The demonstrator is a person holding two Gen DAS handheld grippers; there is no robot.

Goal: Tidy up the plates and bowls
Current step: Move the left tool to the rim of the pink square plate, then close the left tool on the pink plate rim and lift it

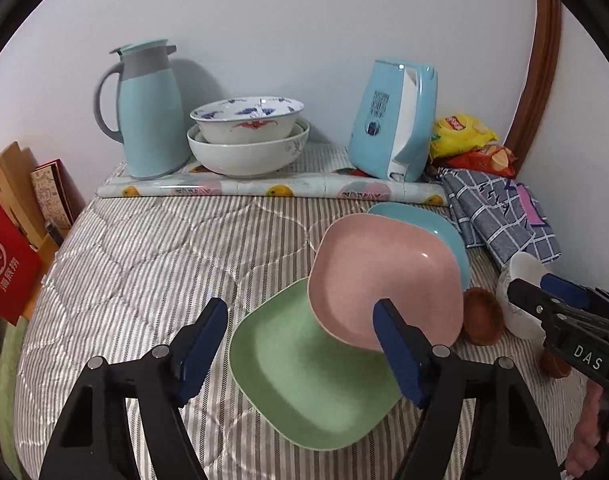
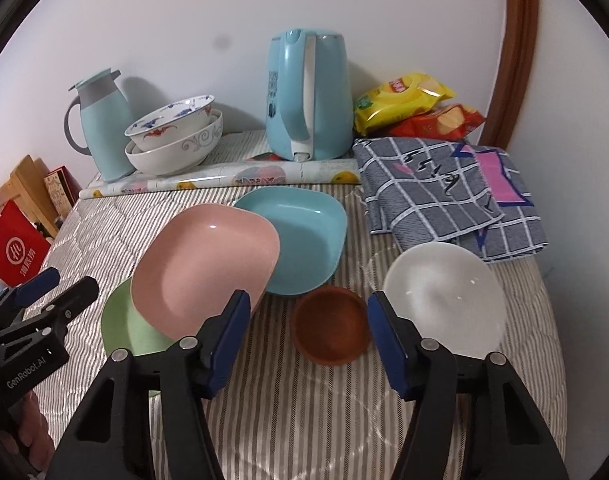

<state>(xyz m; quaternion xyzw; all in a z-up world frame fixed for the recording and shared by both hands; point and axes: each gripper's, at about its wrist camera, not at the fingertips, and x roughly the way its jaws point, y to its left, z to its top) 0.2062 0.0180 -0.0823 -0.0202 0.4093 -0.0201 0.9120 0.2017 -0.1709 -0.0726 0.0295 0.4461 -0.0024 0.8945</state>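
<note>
Left gripper (image 1: 304,348) parted, empty, above square green plastic plate (image 1: 312,380) under tilted pink plate (image 1: 384,280). Right gripper (image 2: 308,340) parted, unladen, framing small brown bowl (image 2: 330,330). Plates likely light, stiff, slick: pinch the rim.

left gripper (image 1: 302,344) – jaws apart over green plate (image 1: 304,380), nothing held | pink plate (image 1: 380,280) overlapped green plate's far right, blue plate (image 1: 444,232) behind | right gripper (image 1: 544,292) at white bowl (image 1: 516,280), brown bowl (image 1: 482,316) beside

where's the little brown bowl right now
In the right wrist view, the brown bowl sits on the striped quilt, between the pink plate and white bowl.
</note>
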